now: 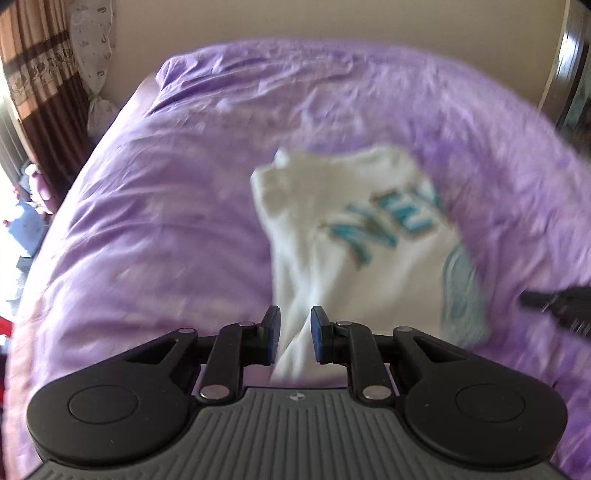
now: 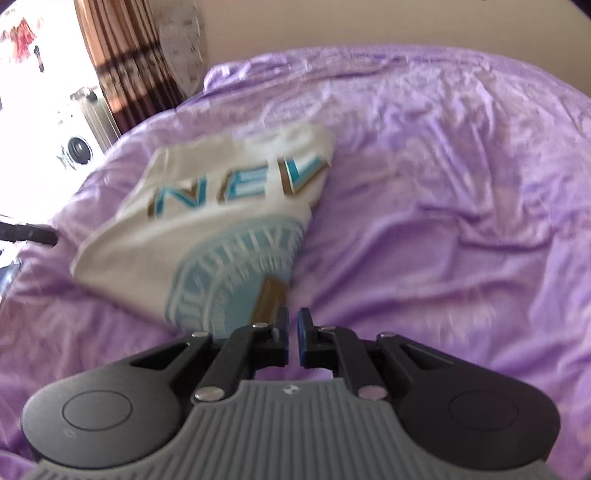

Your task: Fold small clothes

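Note:
A small white T-shirt (image 1: 354,236) with teal letters and a round pale-blue print lies partly folded on the purple bedspread (image 1: 166,206). In the left wrist view my left gripper (image 1: 294,325) has its jaws narrowly apart, with a bunched edge of the shirt running between them. In the right wrist view the shirt (image 2: 207,221) lies left of centre. My right gripper (image 2: 293,325) is nearly closed at the shirt's near right corner, and the cloth seems to reach between the fingers. The right gripper's tip (image 1: 554,301) shows at the right of the left view.
The bed fills both views, its cover wrinkled. Brown curtains (image 2: 125,59) and a bright window stand at the far left. A beige wall (image 1: 332,18) runs behind the bed. A dark wooden post (image 1: 569,62) stands at the far right.

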A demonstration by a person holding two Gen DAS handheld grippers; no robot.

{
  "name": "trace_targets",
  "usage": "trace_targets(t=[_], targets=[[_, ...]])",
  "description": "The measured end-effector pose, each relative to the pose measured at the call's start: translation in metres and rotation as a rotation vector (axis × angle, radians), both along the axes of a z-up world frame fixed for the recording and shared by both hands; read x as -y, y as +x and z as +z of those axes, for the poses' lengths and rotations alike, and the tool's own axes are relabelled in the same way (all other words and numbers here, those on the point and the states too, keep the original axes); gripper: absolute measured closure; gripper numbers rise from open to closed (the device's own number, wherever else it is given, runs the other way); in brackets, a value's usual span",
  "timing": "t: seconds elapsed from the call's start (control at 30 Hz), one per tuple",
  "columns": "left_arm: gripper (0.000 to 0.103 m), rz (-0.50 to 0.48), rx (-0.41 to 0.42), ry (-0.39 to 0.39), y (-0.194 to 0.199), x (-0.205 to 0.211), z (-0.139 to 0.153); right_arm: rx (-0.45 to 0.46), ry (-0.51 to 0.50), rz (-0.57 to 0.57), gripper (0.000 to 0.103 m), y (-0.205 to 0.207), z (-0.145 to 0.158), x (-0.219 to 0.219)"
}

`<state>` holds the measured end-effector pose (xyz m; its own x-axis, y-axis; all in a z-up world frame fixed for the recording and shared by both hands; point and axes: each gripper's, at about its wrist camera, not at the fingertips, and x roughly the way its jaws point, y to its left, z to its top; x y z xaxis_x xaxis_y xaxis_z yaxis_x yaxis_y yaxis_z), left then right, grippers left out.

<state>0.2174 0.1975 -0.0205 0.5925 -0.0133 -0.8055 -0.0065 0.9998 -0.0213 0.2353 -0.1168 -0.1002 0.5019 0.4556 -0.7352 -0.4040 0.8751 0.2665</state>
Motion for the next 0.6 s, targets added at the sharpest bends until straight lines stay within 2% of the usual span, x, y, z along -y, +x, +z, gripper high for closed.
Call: trace_targets(t=[0.1,0.2,0.27,0.47,0.6], targets=[[0.082,0.007,0.033,-0.058,0.022,0.004,-0.011,0.036,0.033,0.016,0.102,0.016,0.007,-0.014],[0.082,0.017,0.072,-0.055,0.034,0.006,-0.026,0.044,0.064,0.02,0.099,0.029,0.008,-0.025],[0.082,0.037,0.052,-0.035,0.043,0.006,-0.039,0.023,0.082,0.018,0.099,0.039,0.002,-0.032],[0.083,0.099,-0.037,-0.045,0.058,-0.017,-0.077,-0.043,0.082,0.033,0.1,0.048,-0.031,-0.042],[0.083,0.108,-0.057,-0.068,0.057,-0.027,-0.084,-0.057,0.086,0.04,0.103,0.053,-0.038,-0.043]])
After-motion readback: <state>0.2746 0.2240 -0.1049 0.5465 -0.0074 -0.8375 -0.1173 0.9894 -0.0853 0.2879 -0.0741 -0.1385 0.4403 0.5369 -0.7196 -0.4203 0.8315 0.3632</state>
